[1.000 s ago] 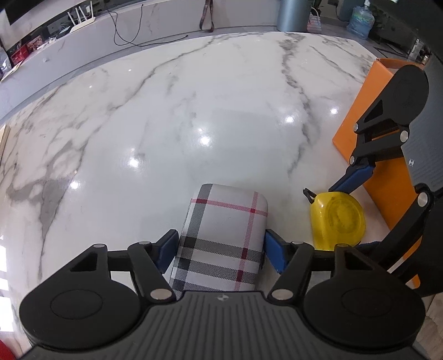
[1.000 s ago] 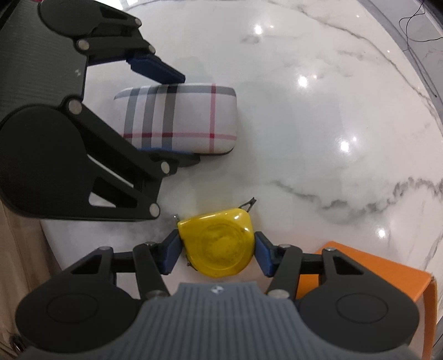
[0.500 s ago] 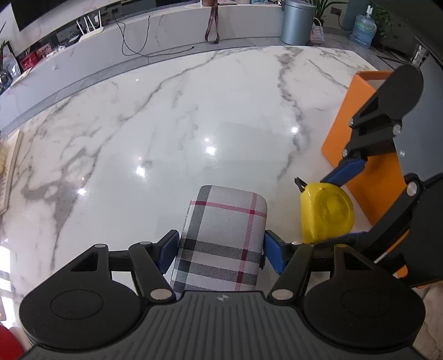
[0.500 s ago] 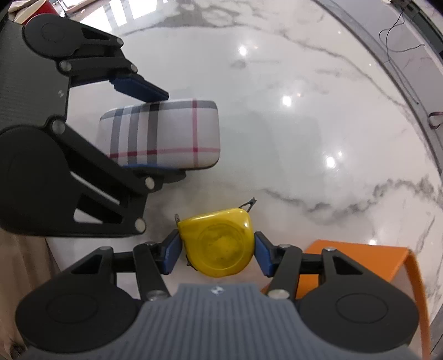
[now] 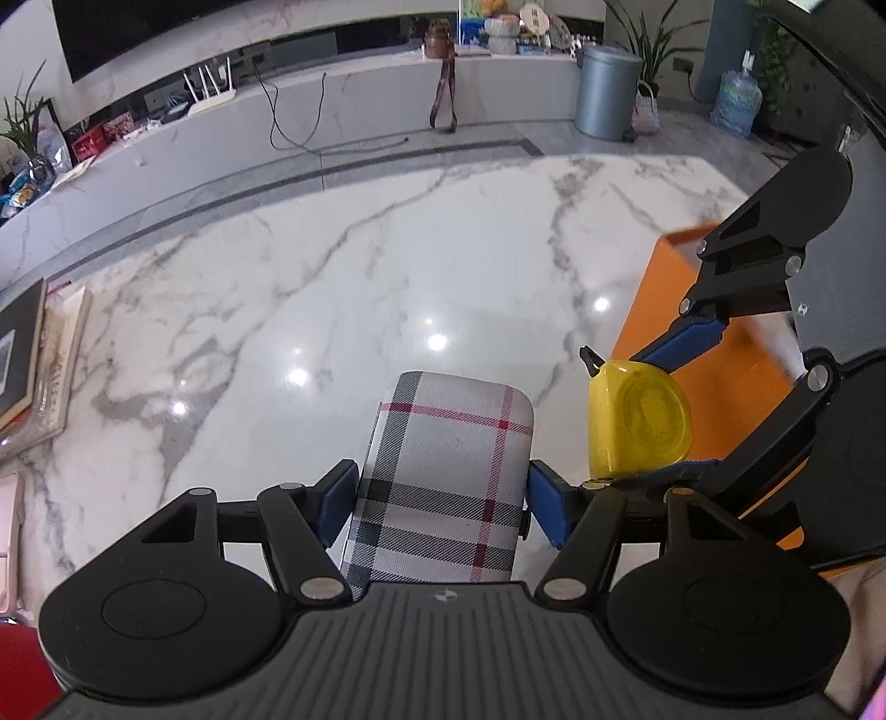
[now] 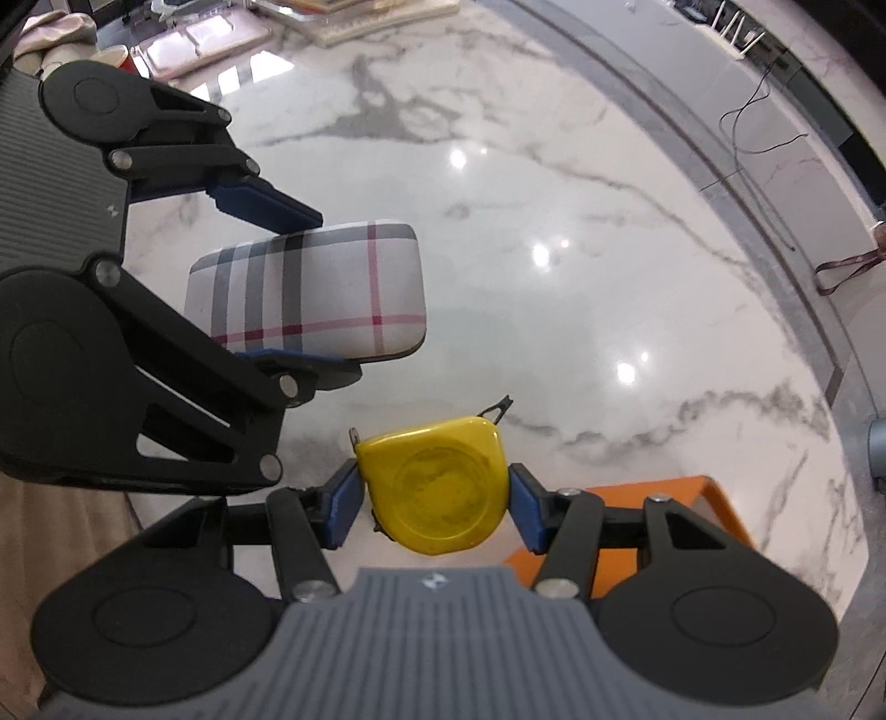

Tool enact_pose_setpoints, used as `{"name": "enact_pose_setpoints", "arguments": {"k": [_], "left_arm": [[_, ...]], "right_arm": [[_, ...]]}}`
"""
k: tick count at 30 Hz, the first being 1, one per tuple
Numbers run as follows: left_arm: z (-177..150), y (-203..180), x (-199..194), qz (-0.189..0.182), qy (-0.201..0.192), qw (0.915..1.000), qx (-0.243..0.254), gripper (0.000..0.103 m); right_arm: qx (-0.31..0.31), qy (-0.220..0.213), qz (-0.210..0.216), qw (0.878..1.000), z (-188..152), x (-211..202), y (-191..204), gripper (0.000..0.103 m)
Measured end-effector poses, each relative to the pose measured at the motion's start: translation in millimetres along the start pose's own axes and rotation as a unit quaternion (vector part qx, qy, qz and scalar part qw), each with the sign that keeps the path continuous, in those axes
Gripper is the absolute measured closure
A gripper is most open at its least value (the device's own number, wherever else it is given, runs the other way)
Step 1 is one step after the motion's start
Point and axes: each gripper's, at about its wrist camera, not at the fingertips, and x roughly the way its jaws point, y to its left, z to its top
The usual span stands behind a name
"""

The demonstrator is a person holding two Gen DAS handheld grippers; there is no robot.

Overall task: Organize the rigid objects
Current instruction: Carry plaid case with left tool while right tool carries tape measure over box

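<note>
Now both tools have risen, left (image 5: 440, 498) gripping plaid case (image 5: 443, 476), right (image 6: 434, 498) gripping tape measure (image 6: 437, 487).

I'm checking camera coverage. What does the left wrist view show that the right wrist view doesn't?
Left only: a grey bin, a water jug and books at the table's edge.
Right only: trays and a red cup at the table's far end.
Both: the left gripper shut on the plaid case, the right gripper shut on the yellow tape measure, the orange box and the marble table.

The left gripper (image 5: 440, 501) clamps a plaid case (image 5: 448, 471) above the marble table (image 5: 332, 310).
</note>
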Motion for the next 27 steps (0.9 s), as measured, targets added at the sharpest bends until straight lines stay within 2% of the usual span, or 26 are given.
{"name": "enact_pose_setpoints", "arguments": {"k": [7, 13, 19, 23, 27], "left_arm": [[23.0, -11.7, -38.5, -0.014, -0.043, 0.9989, -0.012, 0.027], [42.8, -40.3, -63.1, -0.042, -0.071, 0.9966, -0.006, 0.028], [59.2, -89.8, -67.2, -0.092, -0.077, 0.9926, 0.016, 0.028], [69.5, -122.6, -55.2, -0.131, -0.067, 0.9889, 0.021, 0.028], [78.2, -151.9, -36.3, -0.152, -0.054, 0.9865, 0.029, 0.028]], "right_arm": [[0.017, -0.043, -0.027, 0.999, -8.4, -57.7, -9.6, 0.047], [0.036, -0.066, -0.053, 0.996, -35.1, -96.8, -24.9, 0.047], [0.054, -0.047, -0.086, 0.994, -80.0, -113.1, -47.4, 0.047], [0.070, -0.022, -0.105, 0.992, -112.8, -111.9, -68.1, 0.047], [0.088, 0.000, -0.114, 0.990, -146.1, -107.2, -89.0, 0.047]]}}
